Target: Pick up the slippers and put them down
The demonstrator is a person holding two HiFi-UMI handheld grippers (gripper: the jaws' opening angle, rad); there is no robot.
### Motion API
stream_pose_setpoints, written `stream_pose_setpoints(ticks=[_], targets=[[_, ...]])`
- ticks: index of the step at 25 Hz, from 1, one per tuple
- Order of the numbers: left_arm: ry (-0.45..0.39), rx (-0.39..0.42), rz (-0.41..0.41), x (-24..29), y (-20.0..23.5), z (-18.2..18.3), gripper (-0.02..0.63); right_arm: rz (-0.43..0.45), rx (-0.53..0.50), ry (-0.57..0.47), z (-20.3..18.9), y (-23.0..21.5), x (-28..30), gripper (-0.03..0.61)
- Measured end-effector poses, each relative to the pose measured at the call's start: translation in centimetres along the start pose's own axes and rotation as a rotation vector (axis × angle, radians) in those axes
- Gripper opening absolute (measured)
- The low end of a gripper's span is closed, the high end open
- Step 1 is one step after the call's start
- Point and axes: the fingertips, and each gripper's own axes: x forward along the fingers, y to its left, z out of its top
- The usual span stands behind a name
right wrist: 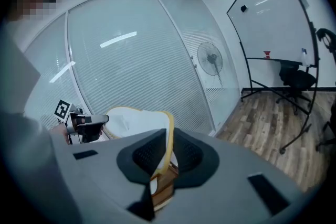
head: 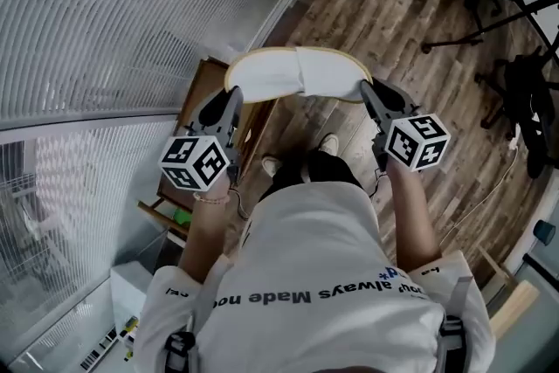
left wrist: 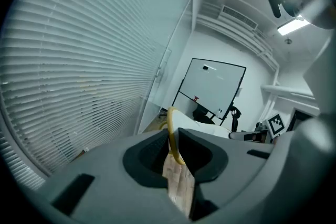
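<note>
A pair of white slippers with yellow rims hangs in the air between my two grippers in the head view; the left slipper and the right slipper meet at a seam in the middle. My left gripper is shut on the left end's rim. My right gripper is shut on the right end's rim. In the left gripper view the yellow rim is pinched between the jaws. In the right gripper view the white slipper stretches from the jaws towards the other gripper.
A wooden rack stands below the slippers against a glass wall with blinds. Wood floor spreads to the right, with a tripod stand and dark chair. My shoes are on the floor. A whiteboard and fan stand farther off.
</note>
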Motion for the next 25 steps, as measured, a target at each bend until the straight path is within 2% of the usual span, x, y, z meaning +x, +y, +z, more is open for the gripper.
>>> stream_pose_setpoints(ticks=[6, 12, 18, 25], targets=[[0.041, 0.035, -0.079, 5.9, -6.5, 0.0, 0.061, -0.082, 0.046, -0.033, 0.7, -6.5, -5.2, 0.043], [0.072, 0.057, -0.155, 9.4, -10.0, -1.1, 0.061, -0.160, 0.077, -0.057, 0.0, -10.1, -8.5, 0.043], [0.100, 0.081, -0.213, 11.4, -11.3, -0.9, 0.061, -0.214, 0.108, -0.073, -0.1, -11.4, -9.6, 0.043], [0.127, 0.094, -0.243, 12.9, -10.8, 0.5, 0.061, -0.245, 0.131, -0.083, 1.0, -11.7, -8.9, 0.043]])
